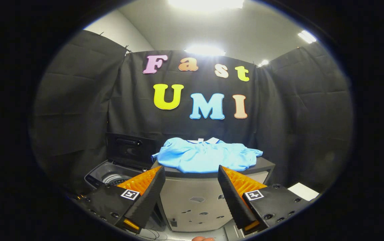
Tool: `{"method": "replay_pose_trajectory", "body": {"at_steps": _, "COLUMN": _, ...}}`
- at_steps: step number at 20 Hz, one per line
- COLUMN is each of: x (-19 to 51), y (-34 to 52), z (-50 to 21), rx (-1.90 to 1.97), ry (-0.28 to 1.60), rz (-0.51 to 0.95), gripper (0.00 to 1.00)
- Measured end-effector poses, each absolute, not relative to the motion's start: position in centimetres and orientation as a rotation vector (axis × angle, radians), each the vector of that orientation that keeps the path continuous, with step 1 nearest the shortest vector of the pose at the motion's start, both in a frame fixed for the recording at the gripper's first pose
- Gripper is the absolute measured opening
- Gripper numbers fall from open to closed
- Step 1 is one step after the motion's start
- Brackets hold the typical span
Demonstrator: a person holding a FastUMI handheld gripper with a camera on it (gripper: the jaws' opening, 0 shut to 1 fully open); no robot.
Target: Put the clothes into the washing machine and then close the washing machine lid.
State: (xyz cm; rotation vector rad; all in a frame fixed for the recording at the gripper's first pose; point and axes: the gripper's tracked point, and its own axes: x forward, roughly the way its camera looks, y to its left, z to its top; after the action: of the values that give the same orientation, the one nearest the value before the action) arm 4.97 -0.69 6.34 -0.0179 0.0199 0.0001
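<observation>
Blue shirt [207,158] spread flat across top of grey cabinet [195,201], reaching its front edge, beyond gripper [189,174]. Fingers spread wide, holding nothing. Washing machine [111,175] beside cabinet's left edge, lid [130,149] raised. Nothing loaded yet; pickup, drop-in and lid closing all left.

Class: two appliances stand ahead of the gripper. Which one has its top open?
The washing machine beside the shirt: its lid stands raised. The cabinet carries the shirt. Gripper open.

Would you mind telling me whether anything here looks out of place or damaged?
The cabinet under the blue shirt has dark scuffs on its front. Otherwise nothing stands out: washing machine lid up, claw open.
</observation>
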Motion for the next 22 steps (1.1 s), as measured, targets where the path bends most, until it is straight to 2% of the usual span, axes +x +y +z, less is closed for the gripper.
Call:
{"method": "replay_pose_trajectory", "body": {"at_steps": 9, "x": 12.1, "y": -5.0, "z": 11.0, "rx": 0.154, "ry": 0.166, "rz": 0.011, "gripper": 0.98}}
{"method": "replay_pose_trajectory", "body": {"at_steps": 13, "x": 15.6, "y": -7.4, "z": 10.1, "rx": 0.162, "ry": 0.257, "rz": -0.027, "gripper": 0.96}}
{"method": "replay_pose_trajectory", "body": {"at_steps": 22, "x": 21.0, "y": -8.0, "z": 6.1, "rx": 0.074, "ry": 0.411, "rz": 0.002, "gripper": 0.97}}
